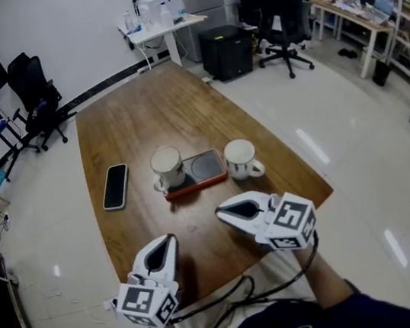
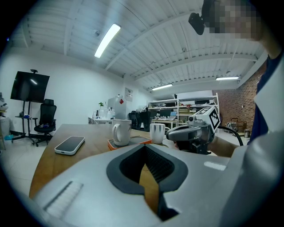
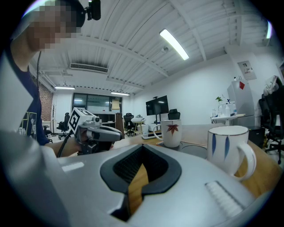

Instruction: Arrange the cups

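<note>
Cups: leaf cup [image 3: 172, 132] hides part of the tray [image 1: 206, 168]; I see left gripper [image 1: 168, 240] and right gripper [image 1: 222, 211] clenched, empty.

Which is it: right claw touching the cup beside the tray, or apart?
Apart. Head view shows bare table between the right claw and that cup.

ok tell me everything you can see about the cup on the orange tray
The cup is a glossy white mug, ceramic by its look, with a loop handle and a red maple leaf printed on one side. It stands upright at the left end of the orange-rimmed tray, with its handle turned toward the person. Its inside looks pale, and whether it holds anything cannot be told. Only the tray touches it.
</note>
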Tool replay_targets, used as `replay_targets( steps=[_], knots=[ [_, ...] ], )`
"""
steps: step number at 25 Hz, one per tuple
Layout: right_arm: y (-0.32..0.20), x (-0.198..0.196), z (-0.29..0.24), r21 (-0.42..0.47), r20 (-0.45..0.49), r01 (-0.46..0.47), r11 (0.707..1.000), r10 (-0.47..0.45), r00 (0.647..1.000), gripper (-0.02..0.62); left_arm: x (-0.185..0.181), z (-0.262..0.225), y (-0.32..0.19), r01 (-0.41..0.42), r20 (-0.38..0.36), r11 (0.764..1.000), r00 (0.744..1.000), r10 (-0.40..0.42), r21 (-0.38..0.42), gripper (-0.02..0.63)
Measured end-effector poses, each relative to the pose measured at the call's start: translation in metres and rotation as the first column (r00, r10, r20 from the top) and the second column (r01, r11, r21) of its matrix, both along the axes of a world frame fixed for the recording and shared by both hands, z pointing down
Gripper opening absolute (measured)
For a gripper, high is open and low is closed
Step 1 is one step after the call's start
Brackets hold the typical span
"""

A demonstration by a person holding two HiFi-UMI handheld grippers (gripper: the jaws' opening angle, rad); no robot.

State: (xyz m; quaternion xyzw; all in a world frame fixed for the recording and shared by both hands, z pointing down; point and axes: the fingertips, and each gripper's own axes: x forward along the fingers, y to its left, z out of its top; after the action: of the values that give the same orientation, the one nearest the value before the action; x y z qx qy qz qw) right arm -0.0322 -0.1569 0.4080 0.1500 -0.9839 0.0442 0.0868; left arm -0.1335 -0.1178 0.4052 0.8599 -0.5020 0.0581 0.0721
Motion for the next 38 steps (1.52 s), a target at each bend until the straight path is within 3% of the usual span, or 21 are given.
replay_targets(
  steps=[32,38],
  knots=[
    [-0.001,0.0,-0.002,0.002,0.004,-0.003,1.0,0.003,1.0,0.0,0.001,-0.001,0.0,-0.003,0.0,1.0,1.0,0.003,0.0,0.002],
    [-0.007,0.014,0.0,0.003,-0.002,-0.05,0.999,0.05,0.999,0.0,0.001,-0.001,0.0,-0.001,0.001,1.0,1.0,0.001,0.0,0.003]
  ],
)
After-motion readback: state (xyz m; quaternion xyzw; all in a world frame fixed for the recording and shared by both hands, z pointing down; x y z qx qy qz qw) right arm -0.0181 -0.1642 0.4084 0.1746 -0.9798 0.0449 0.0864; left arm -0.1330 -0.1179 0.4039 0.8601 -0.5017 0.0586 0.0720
